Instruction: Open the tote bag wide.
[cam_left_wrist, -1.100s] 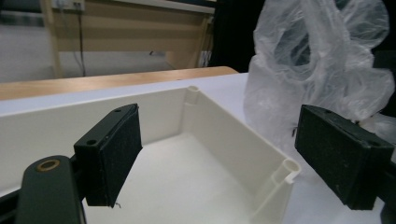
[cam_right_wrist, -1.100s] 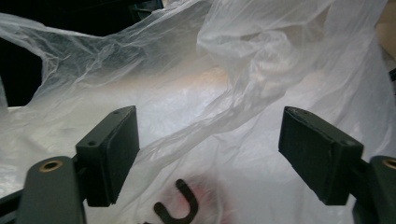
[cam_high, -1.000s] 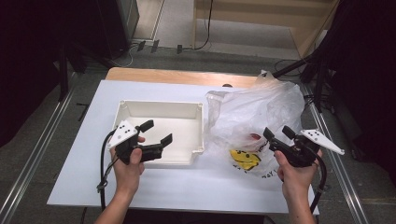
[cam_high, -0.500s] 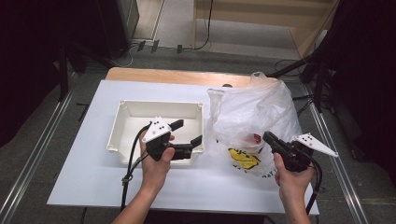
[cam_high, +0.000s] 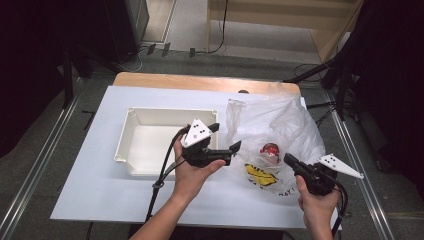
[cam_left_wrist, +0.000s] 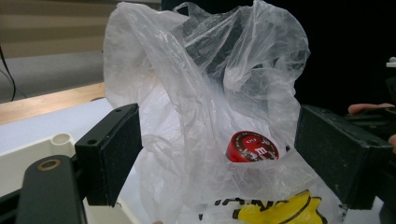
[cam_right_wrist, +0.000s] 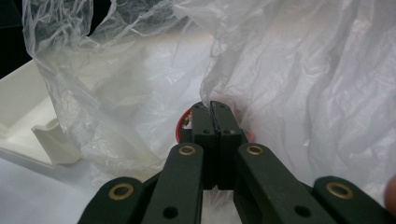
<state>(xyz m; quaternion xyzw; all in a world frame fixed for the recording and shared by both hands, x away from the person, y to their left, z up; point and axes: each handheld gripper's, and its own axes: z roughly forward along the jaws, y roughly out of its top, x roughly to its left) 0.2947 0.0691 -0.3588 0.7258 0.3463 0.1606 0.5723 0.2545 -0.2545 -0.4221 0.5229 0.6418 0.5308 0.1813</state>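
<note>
So there's a white plastic tray (cam_high: 150, 142) sitting on the white table (cam_high: 90, 190), and it looks bare inside as far as the high view goes. Right next to it, on its right side, is a crumpled clear plastic bag (cam_high: 280, 125) with a yellow print (cam_high: 261, 175) low on the front. Inside the bag there's a round red thing (cam_high: 270, 150), looks like a lid or cap with white lettering, facing up and a bit toward the left gripper's camera; can't read what it says. It's round, so no real long axis to speak of. The bag itself stands up tall with its mouth bunched at the top. The left gripper (cam_high: 223, 139) hangs over the tray's right edge, pointing right at the bag, jaws spread wide with nothing between them; in the left gripper view the bag and the red thing sit framed in that gap, not touched. The right gripper (cam_high: 290, 161) is at the bag's lower right, jaws pressed fully together. In the right gripper view its tips are right up against the plastic in front of the red thing, but I can't tell if any film is actually pinched.
</note>
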